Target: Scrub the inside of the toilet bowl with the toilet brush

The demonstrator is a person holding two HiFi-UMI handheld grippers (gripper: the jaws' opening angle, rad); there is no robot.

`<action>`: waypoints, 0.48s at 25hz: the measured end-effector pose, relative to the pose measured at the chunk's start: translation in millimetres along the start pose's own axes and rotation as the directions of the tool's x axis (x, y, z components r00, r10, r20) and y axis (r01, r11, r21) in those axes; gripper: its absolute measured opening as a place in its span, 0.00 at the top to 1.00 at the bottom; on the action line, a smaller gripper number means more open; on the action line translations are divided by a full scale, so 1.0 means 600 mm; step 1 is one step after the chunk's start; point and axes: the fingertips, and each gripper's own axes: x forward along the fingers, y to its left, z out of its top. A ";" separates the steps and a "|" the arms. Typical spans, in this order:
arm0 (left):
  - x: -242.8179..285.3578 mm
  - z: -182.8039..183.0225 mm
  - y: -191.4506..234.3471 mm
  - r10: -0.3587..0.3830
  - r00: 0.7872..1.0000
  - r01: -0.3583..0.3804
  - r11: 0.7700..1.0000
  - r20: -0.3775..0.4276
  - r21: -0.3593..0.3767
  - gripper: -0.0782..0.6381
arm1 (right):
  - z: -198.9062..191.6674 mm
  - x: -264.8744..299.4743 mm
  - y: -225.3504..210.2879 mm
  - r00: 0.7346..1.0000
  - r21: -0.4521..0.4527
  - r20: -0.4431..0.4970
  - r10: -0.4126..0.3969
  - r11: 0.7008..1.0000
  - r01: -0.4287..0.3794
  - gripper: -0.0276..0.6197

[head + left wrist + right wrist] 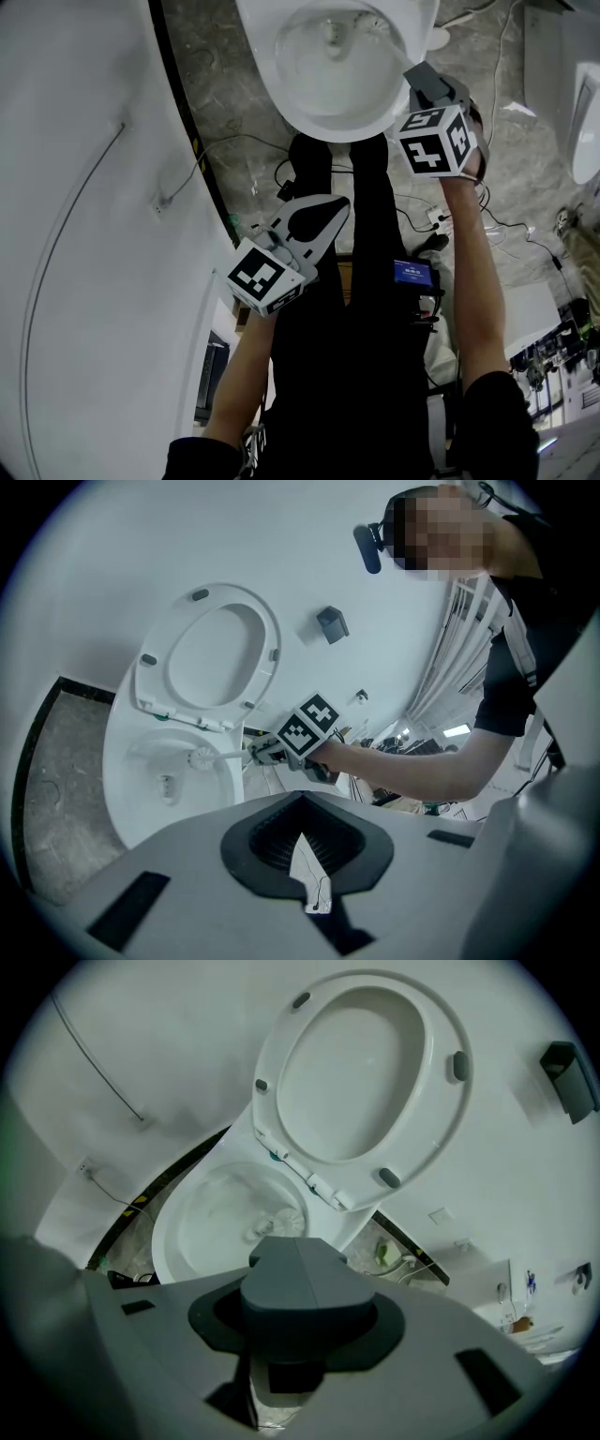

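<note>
Press brush firmly round bowl wall, right gripper clamped on its handle, left gripper closed, empty.

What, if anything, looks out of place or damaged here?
Nothing is spilled or damaged. The right hand-held gripper holds the brush with its head down in the bowl. The only oddity is that loose cables trail over the floor beside it.

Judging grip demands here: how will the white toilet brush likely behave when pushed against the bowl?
The white plastic toilet brush looks light: the right gripper alone holds its thin handle. Its bristle head probably gives against the white ceramic toilet bowl, and the long handle may twist in the fingers.
</note>
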 end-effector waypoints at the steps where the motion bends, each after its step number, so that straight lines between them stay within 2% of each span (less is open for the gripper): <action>1: 0.000 0.000 0.000 0.000 1.000 0.000 1.000 0.001 0.000 0.88 | 0.000 0.000 -0.001 1.000 0.000 0.000 0.000 1.000 0.000 0.69; 12: -0.008 -0.001 0.009 0.015 1.000 -0.015 1.000 0.000 -0.010 0.88 | 0.015 0.067 0.028 0.998 -0.086 -0.050 0.025 0.996 -0.029 0.69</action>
